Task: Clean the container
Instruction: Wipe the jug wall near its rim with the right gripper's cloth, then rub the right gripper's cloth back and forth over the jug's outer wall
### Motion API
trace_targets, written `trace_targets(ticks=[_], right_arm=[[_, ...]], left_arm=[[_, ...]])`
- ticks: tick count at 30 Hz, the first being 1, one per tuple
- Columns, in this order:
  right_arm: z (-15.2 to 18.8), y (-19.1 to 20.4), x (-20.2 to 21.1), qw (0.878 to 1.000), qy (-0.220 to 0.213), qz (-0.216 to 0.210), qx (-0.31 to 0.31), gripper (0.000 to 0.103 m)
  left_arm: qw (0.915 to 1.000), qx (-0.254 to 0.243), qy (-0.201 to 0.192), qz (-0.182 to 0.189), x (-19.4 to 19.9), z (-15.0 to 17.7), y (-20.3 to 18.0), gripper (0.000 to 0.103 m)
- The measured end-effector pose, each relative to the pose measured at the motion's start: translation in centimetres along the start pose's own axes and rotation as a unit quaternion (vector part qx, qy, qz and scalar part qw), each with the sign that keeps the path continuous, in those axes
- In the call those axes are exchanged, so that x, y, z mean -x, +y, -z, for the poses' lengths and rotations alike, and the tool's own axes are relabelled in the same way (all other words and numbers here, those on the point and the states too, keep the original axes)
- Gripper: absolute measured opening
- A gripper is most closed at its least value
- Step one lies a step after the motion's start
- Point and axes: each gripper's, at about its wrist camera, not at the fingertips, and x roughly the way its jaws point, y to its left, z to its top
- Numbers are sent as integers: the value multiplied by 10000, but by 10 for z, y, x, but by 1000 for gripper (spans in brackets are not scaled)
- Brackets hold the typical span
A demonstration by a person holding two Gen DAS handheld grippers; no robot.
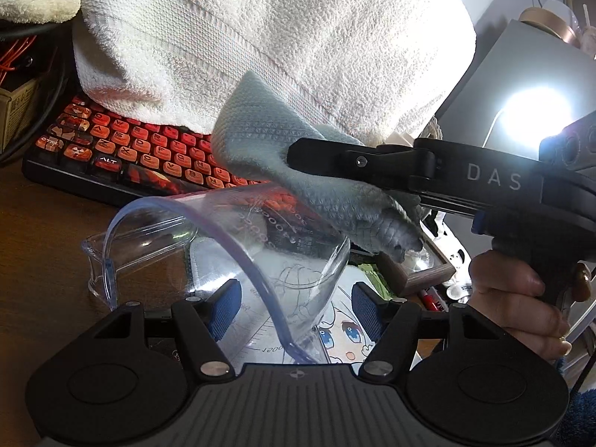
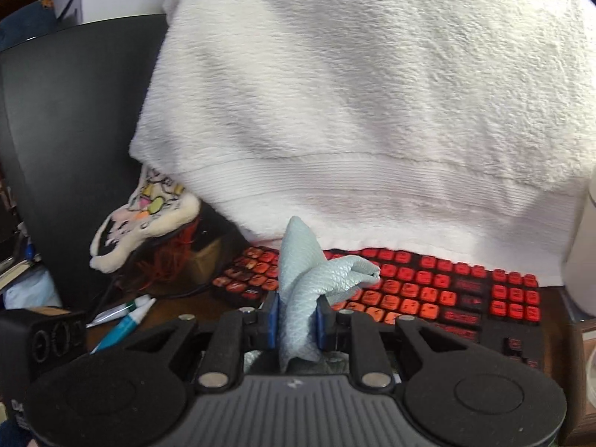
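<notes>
We hold the clear container [image 1: 223, 257] tilted on its side above the bench [image 1: 48, 231], with the left gripper [image 1: 296, 298] part-spread, its jaws set on either side of the container's wall. Whether the blue pads [image 1: 227, 301] truly press on the plastic we cannot tell for sure. Our right gripper [image 2: 297, 320] has its jaws pressed together on a grey cloth [image 2: 309, 287], which hangs against the container's rim in the left wrist view. The plastic is smooth and thin, so a firm wipe could twist it out of our left grip and drop it toward the keyboard [image 1: 149, 149]. The cloth could also slip loose if it snags on the rim.
</notes>
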Motion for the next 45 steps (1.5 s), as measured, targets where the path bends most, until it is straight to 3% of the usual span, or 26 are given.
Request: trace_targets(ticks=[5, 15, 18, 24, 28, 31, 37, 40, 45], right_arm=[[3, 5, 2, 9995, 24, -305, 105, 18], [12, 27, 10, 9860, 196, -1565, 533, 18], [9, 22, 9, 9885, 216, -1439, 404, 18], [1, 8, 4, 9987, 47, -463, 226, 18], [-2, -2, 1, 9997, -1, -172, 149, 18], [-2, -4, 1, 9996, 13, -273, 115, 18], [6, 5, 7, 9909, 194, -1324, 155, 18], [14, 8, 13, 9862, 170, -1619, 305, 18], [18, -3, 22, 9906, -86, -1215, 622, 18]], left_arm=[[10000, 12, -3, 9, -1, -1, 0, 65], [10000, -6, -1, -6, -3, -1, -2, 65], [10000, -14, 3, -19, -4, -2, -3, 65], [10000, -6, 3, -14, -3, -3, -1, 65], [10000, 14, -6, -9, 0, 0, 2, 65], [10000, 11, -5, -14, -3, -2, 0, 65], [10000, 5, -6, -13, -4, -3, 0, 65], [10000, -55, 20, -26, -5, -2, -2, 67], [10000, -43, 18, -9, -6, -3, -2, 67]])
